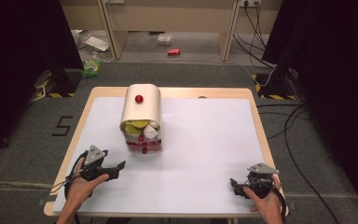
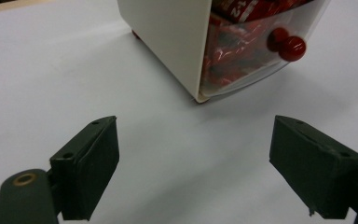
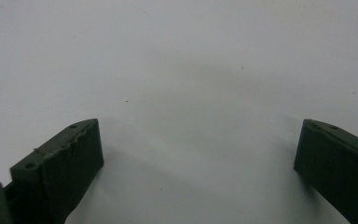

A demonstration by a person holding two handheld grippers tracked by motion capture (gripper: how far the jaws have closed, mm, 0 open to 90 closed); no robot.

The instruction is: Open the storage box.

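Left gripper point(image 2: 193, 163): jaws spread, nothing held. Red knob point(image 2: 286, 44) of clear drawer point(image 2: 242, 60) is best squarely straddled before closing.

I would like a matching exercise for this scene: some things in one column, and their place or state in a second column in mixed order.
Things:
1. drawer cabinet
2. red knob
3. left gripper
4. right gripper

Places or states:
A. open, at the table's near right corner
B. on the front of a clear drawer
C. standing on the table, left of its middle
D. open, pointing toward the cabinet

Pairs: 1-C, 2-B, 3-D, 4-A
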